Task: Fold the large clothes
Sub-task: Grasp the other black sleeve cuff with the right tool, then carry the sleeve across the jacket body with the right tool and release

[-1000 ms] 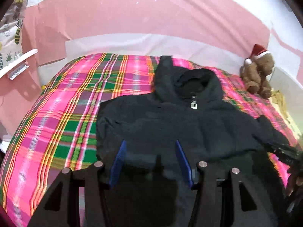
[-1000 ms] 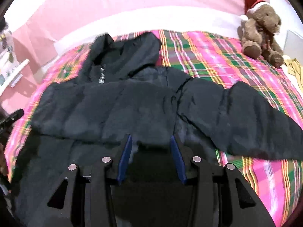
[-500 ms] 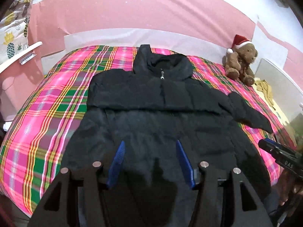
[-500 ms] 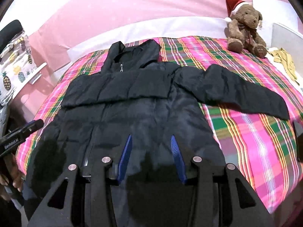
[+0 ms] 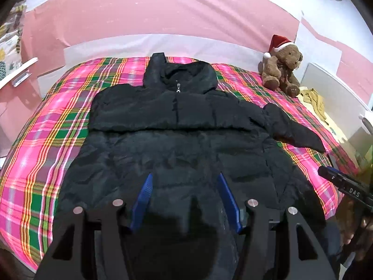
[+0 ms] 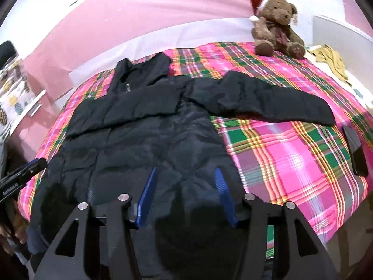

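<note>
nearest to me, the left gripper (image 5: 185,200) hangs over the hem of the black puffer jacket (image 5: 177,144), its blue pads apart with nothing pinched between them; the dark cloth lies under them, not in them. the right gripper (image 6: 184,194) is beside it at the same end of the bed, its jaws opening at this moment, and here too the fabric seems to sit below the pads and free of them. each tool shows at the edge of the other's view, held in a hand.

the jacket lies front up on the plaid bedspread (image 6: 291,154), zip closed, hem toward the foot of the bed and partly over its edge, hood toward the headboard. one sleeve already lies folded across the chest (image 5: 139,114). the other sleeve (image 6: 268,102) stretches straight out to the side across the plaid, well clear of the body.

beyond that, a dark phone (image 6: 355,149) lies near the bed's side edge, a teddy bear (image 6: 277,25) in a santa hat sits at the far corner, and a yellowish cloth (image 6: 331,58) is crumpled just past it.

my guess is that the spreading is done and the folding is only part way. the outstretched sleeve looks like the next piece: the right gripper would need to reach out to the cuff, close on it, and carry it over the chest. puffy fabric may spring back, so a flat press afterwards would help.
</note>
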Demonstrator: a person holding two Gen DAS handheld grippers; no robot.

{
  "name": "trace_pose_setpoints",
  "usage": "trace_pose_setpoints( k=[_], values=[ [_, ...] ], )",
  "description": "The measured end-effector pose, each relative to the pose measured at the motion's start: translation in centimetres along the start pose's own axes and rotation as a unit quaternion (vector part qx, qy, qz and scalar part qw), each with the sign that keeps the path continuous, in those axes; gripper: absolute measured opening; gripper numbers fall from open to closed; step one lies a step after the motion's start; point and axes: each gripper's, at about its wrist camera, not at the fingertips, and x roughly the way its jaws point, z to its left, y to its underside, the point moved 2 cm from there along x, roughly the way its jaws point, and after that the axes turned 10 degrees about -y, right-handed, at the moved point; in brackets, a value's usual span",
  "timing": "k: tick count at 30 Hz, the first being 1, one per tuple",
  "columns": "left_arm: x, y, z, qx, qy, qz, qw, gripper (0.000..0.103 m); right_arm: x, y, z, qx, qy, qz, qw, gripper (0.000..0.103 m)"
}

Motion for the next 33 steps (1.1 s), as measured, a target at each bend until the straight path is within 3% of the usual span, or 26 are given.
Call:
trace_pose_setpoints(
  k=[18, 27, 33],
  values=[
    [9.6, -7.1, -5.3, 0.059, 0.009, 0.010, 0.9982, 0.062, 4.8, -3.7, -14.6, 0.145, 0.058, 0.003, 0.988, 0.053],
    [16.2, -9.2, -5.8, 0.063, -0.010, 0.025, 0.9976, 0.062, 8.2, -5.4, -23.4, 0.247, 0.069, -0.001, 0.967, 0.053],
    [19.7, -9.6, -5.1, 0.046, -0.020, 0.044, 0.9978, 0.062, 9.3, -6.6, -26.9, 0.298, 0.055, -0.037, 0.952, 0.053]
  ],
)
